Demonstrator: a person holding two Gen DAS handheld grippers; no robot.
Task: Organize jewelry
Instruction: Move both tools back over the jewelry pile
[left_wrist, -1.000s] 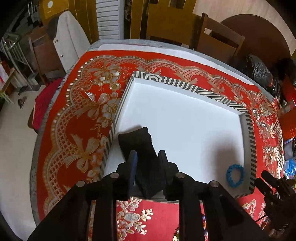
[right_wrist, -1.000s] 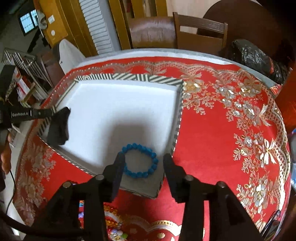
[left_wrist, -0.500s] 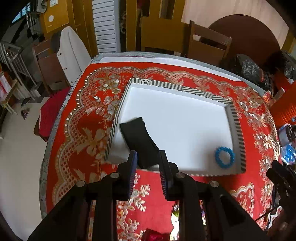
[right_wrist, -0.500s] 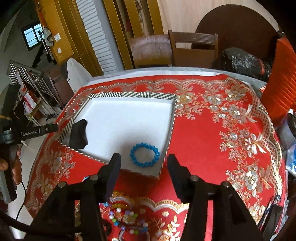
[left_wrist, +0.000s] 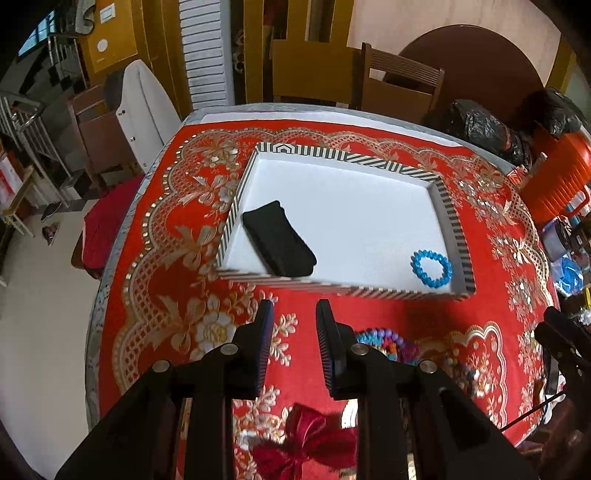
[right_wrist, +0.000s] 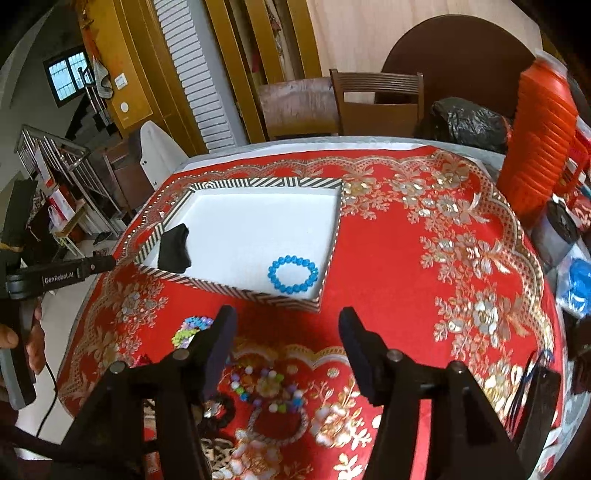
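A striped-rim white tray (left_wrist: 369, 162) (right_wrist: 236, 184) lies on the red cloth. In it lie a black pouch (left_wrist: 280, 240) (right_wrist: 173, 249) at the near left and a blue bead bracelet (left_wrist: 432, 268) (right_wrist: 293, 275) at the near right. My left gripper (left_wrist: 293, 317) is open and empty, above the cloth just in front of the tray. My right gripper (right_wrist: 286, 325) is open wide and empty, also in front of the tray. Colourful bead bracelets (left_wrist: 384, 341) (right_wrist: 266, 387) lie on the cloth near me. A dark red bow (left_wrist: 303, 439) lies under the left gripper.
A tall orange ribbed container (right_wrist: 539, 147) and blue items (right_wrist: 576, 288) stand at the table's right edge. Wooden chairs (right_wrist: 376, 103) and a black bag (right_wrist: 469, 123) stand behind the table. The left gripper's finger (right_wrist: 74, 269) shows in the right wrist view.
The left gripper let go of the black pouch, which now lies in the tray, and pulled back. The right gripper also pulled back and up from the blue bracelet and opened wider.
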